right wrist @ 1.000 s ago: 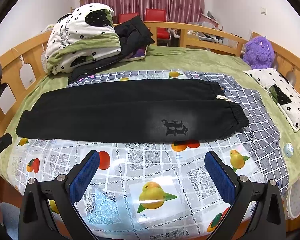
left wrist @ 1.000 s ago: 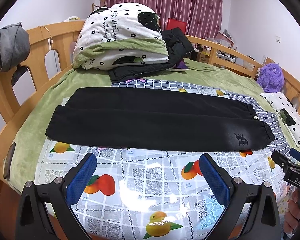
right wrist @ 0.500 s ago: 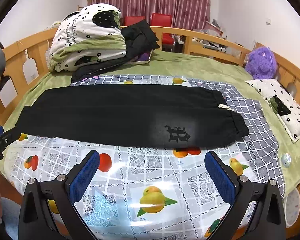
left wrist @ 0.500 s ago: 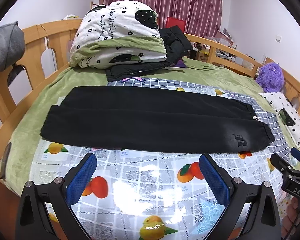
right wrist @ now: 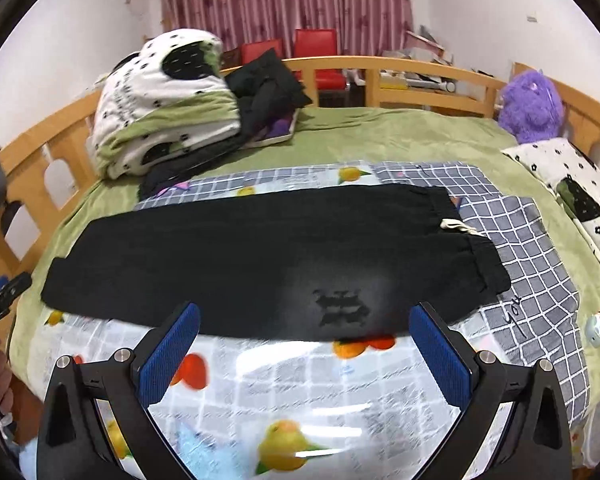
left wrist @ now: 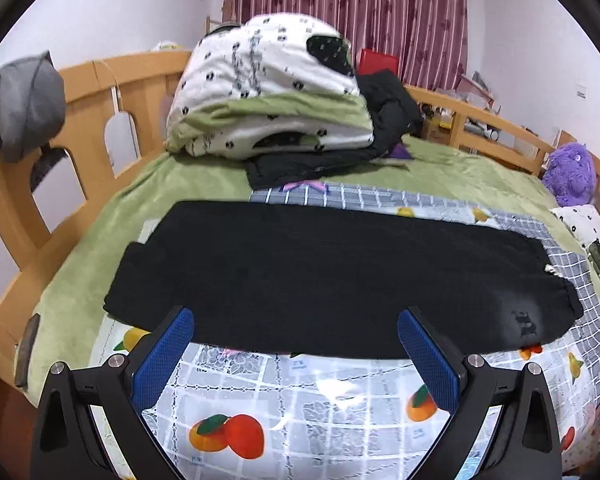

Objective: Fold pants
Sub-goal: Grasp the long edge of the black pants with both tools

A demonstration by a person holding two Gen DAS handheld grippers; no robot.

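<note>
Black pants (left wrist: 332, 276) lie flat across the bed on a fruit-print plastic sheet (left wrist: 300, 400), folded lengthwise, leg cuffs at the left and waistband with a white drawstring at the right. They also show in the right wrist view (right wrist: 260, 264), with a dark logo (right wrist: 342, 308) near the front edge. My left gripper (left wrist: 296, 320) is open and empty, its blue pads level with the pants' near edge, toward the cuff half. My right gripper (right wrist: 304, 316) is open and empty, just in front of the logo, toward the waist half.
A folded white and green quilt (left wrist: 268, 100) and dark clothes (left wrist: 380, 128) are piled at the back. A purple plush toy (right wrist: 532, 104) and a spotted pillow (right wrist: 572, 196) lie at the right. Wooden rails (left wrist: 100, 92) ring the bed. A grey checked blanket (right wrist: 532, 248) lies under the waistband.
Both grippers have moved forward toward the pants' near edge, and the pants now fill more of each view. Both stay open.
</note>
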